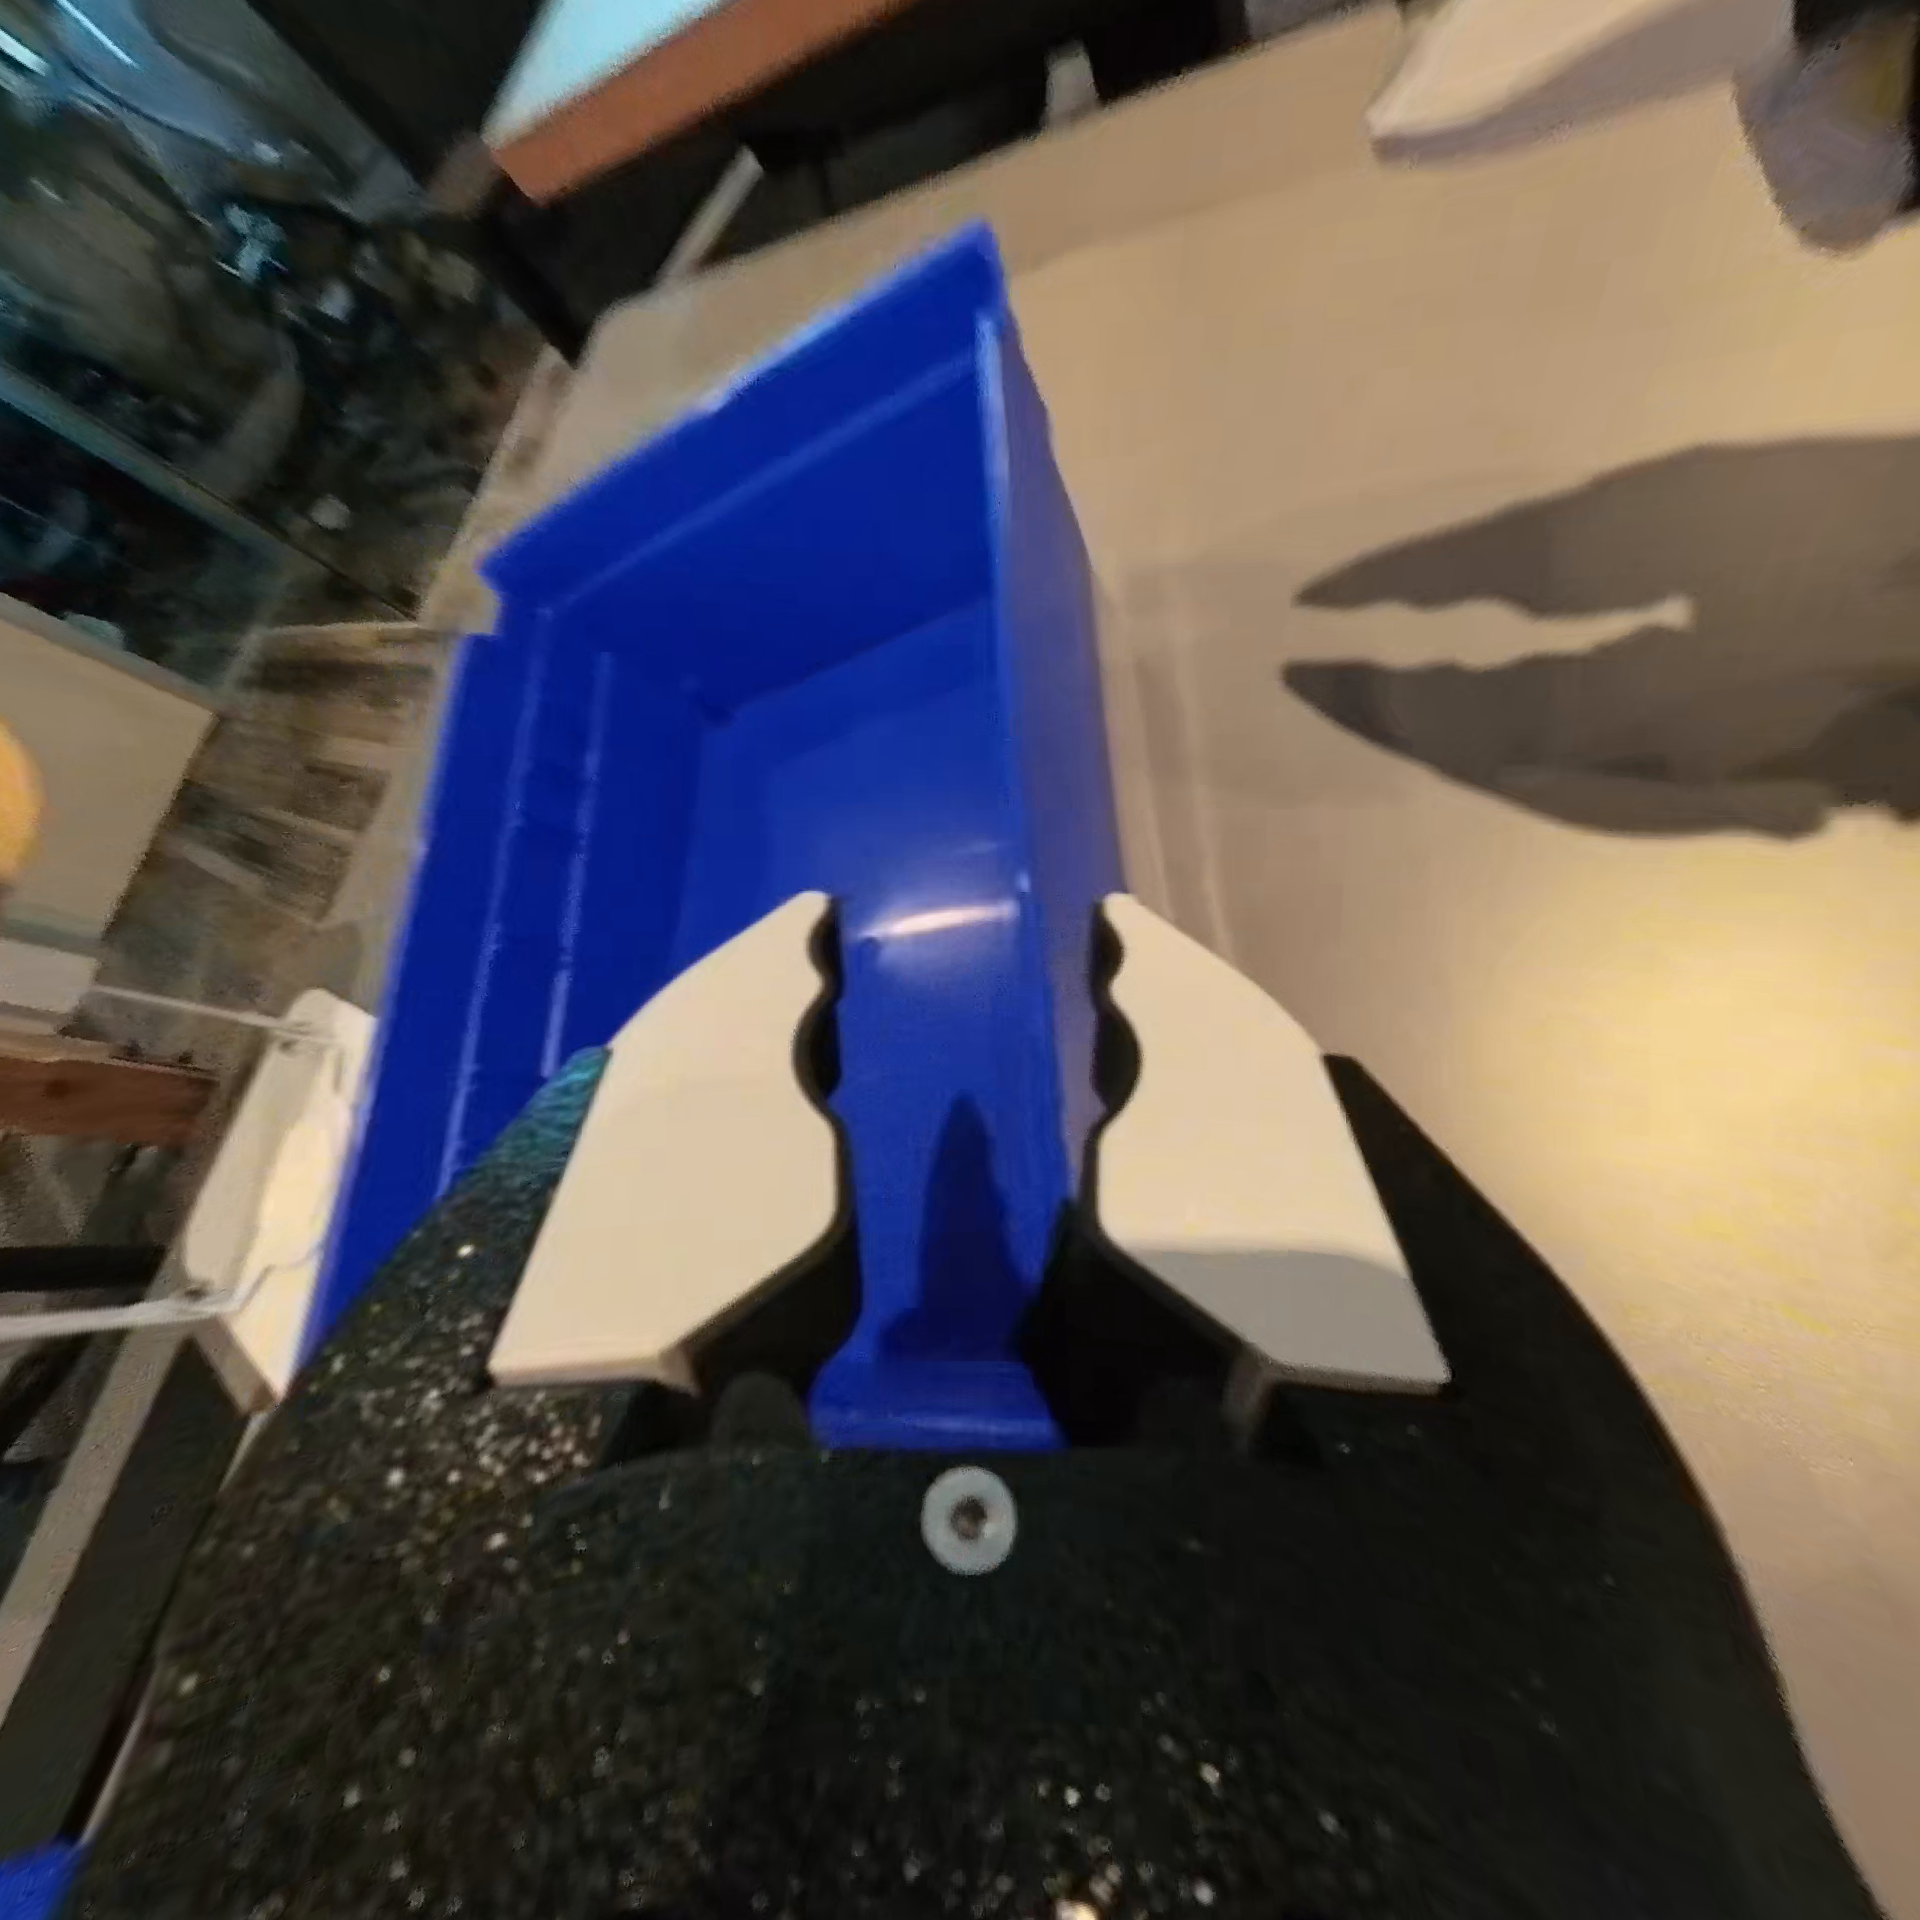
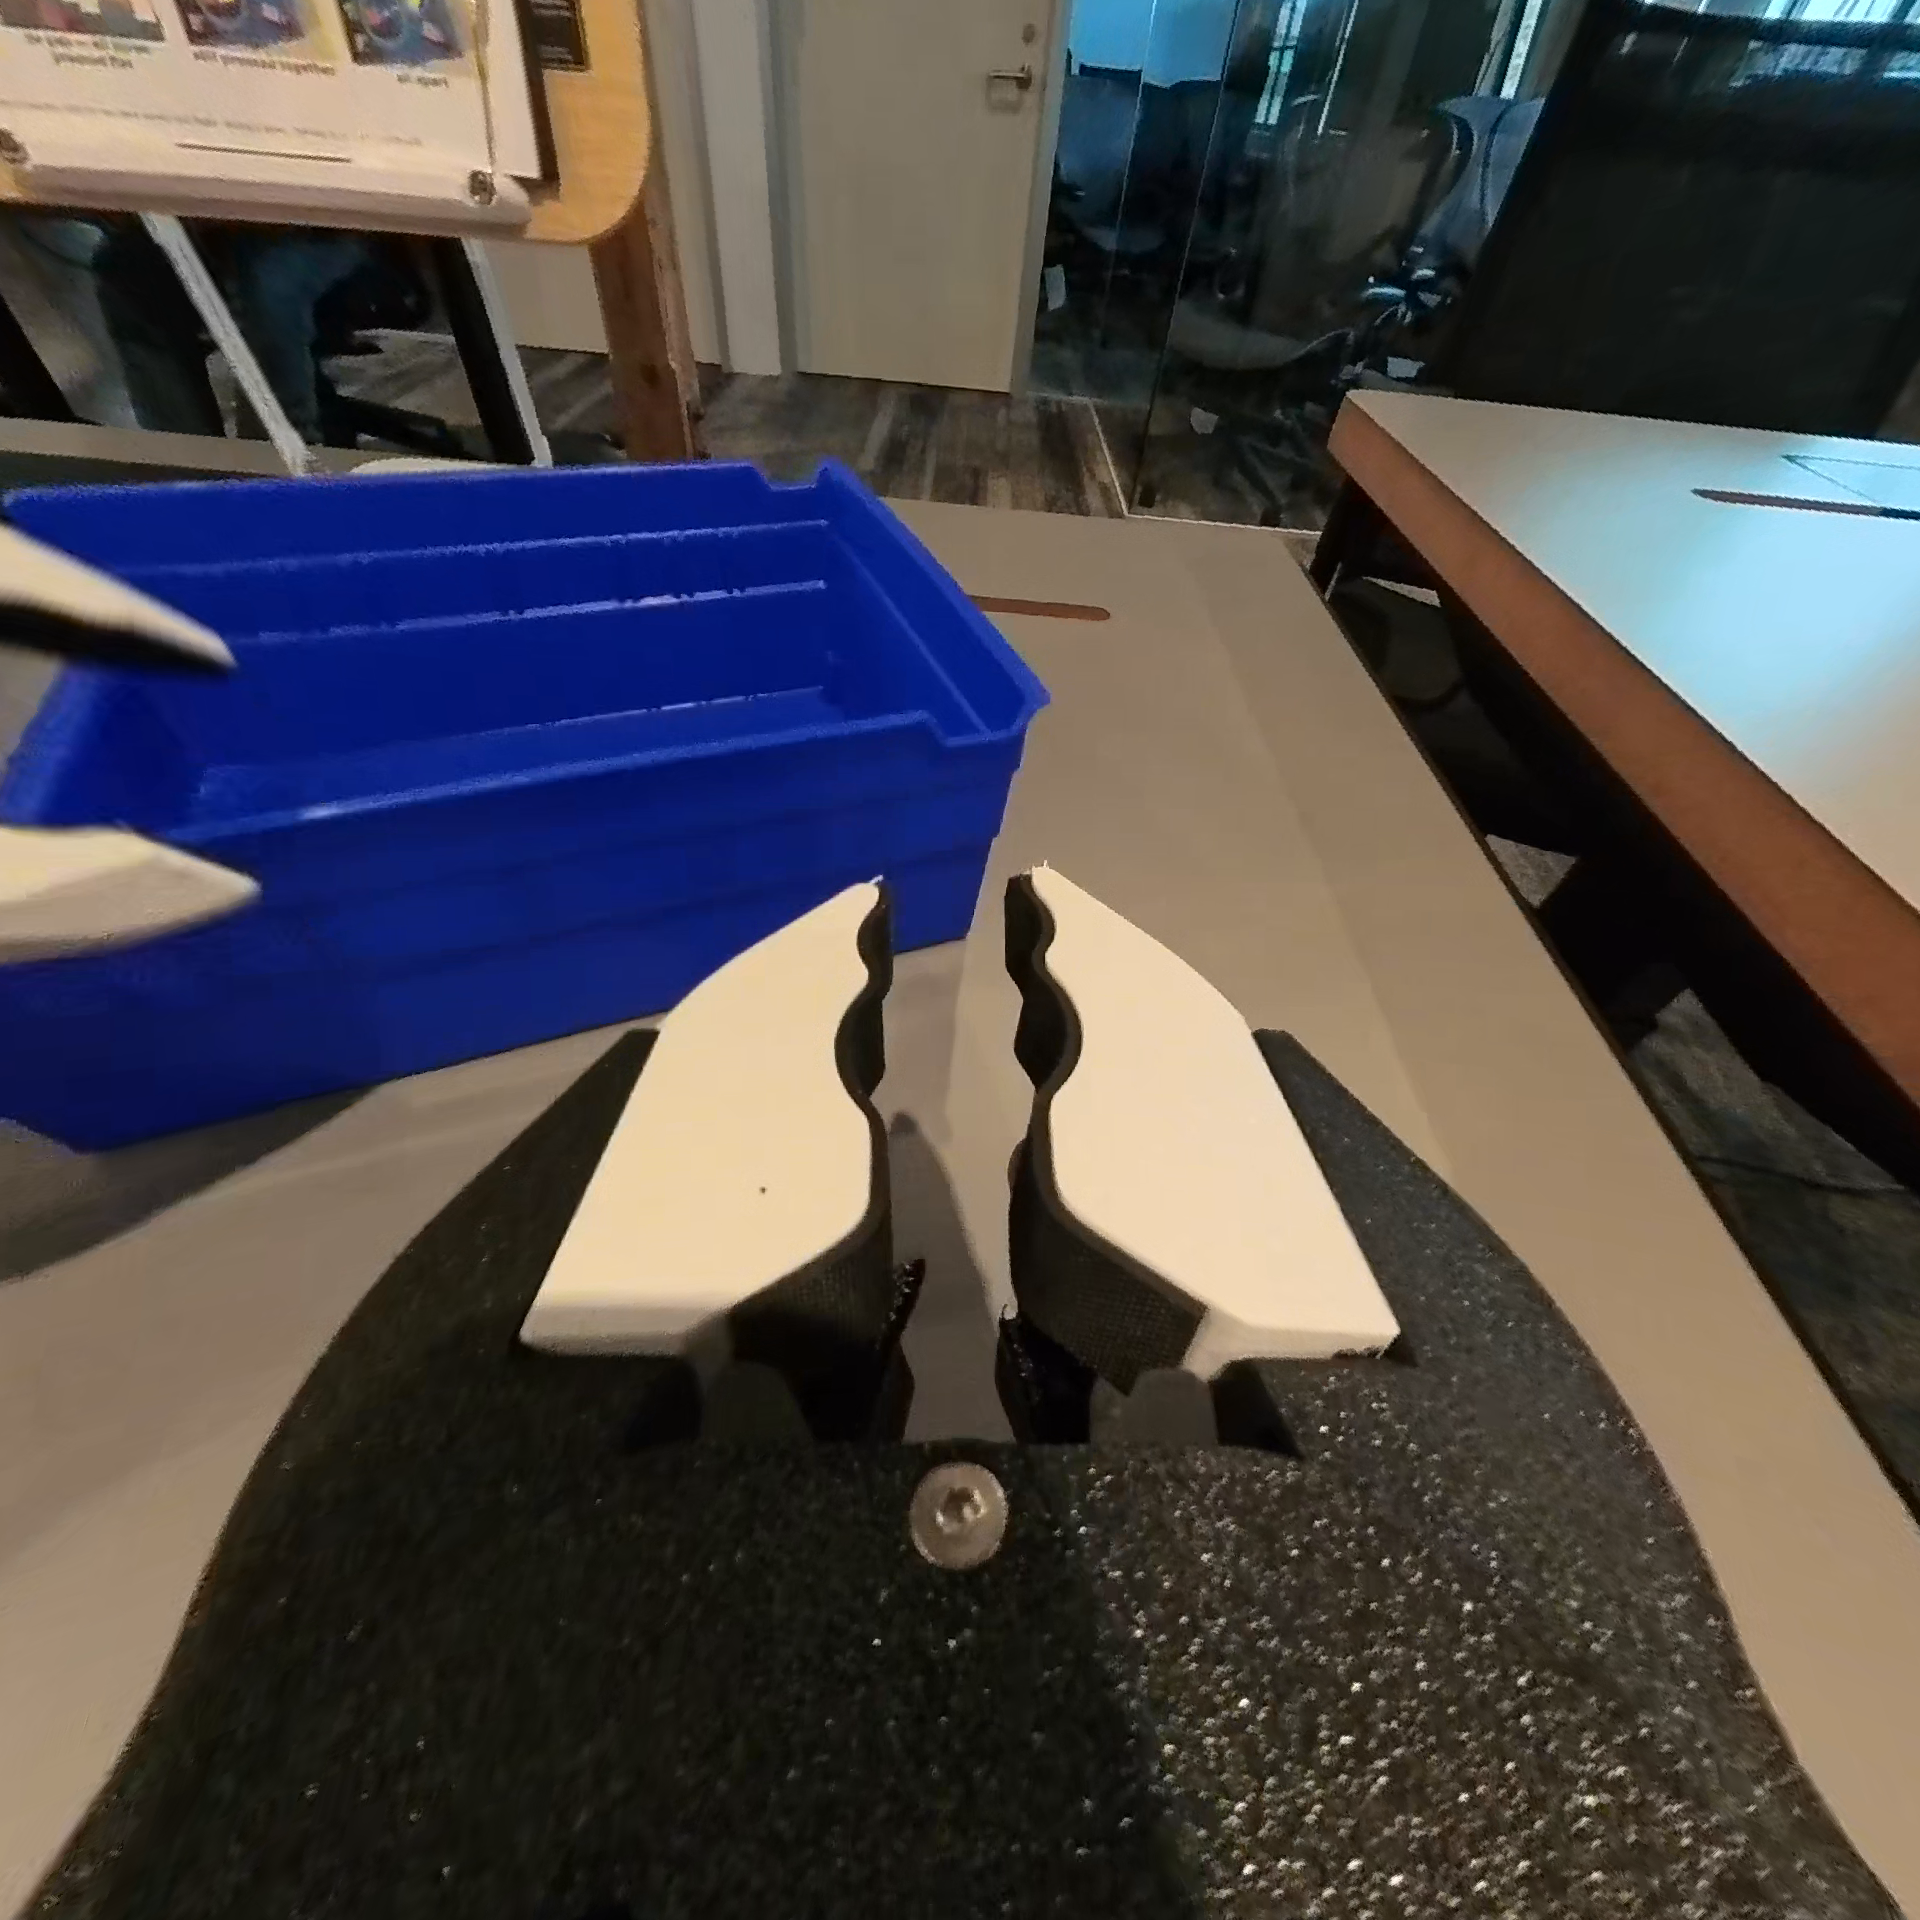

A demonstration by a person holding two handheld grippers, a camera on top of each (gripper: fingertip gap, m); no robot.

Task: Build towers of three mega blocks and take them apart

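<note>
Blue plastic bin (image 2: 582, 748) sitting on a pale grey table (image 2: 1226, 831), with no mega blocks visible inside it or anywhere on the tabletop. From the left wrist view, the left gripper (image 1: 966, 925) is clamped on the bin's near wall: the blue rim runs up between the two white fingers (image 1: 707, 1122), and their wavy black inner pads press against it on both sides. That picture is blurred and tilted, so the bin's inside (image 1: 790, 727) shows only as bare blue walls and floor with ridges along one side.

The right gripper (image 2: 945, 894) hovers over the table just beside the bin's long side, not touching it. Its white fingers (image 2: 758, 1132) stand a narrow gap apart, holding nothing; only grey tabletop shows between them. At the left edge of the right wrist view, the tips of the left gripper (image 2: 156, 769) straddle the bin's end wall.

Beyond the table stand a second table with a wooden edge (image 2: 1621, 623), a white door (image 2: 914, 187), and a board on a stand (image 2: 270, 104).
</note>
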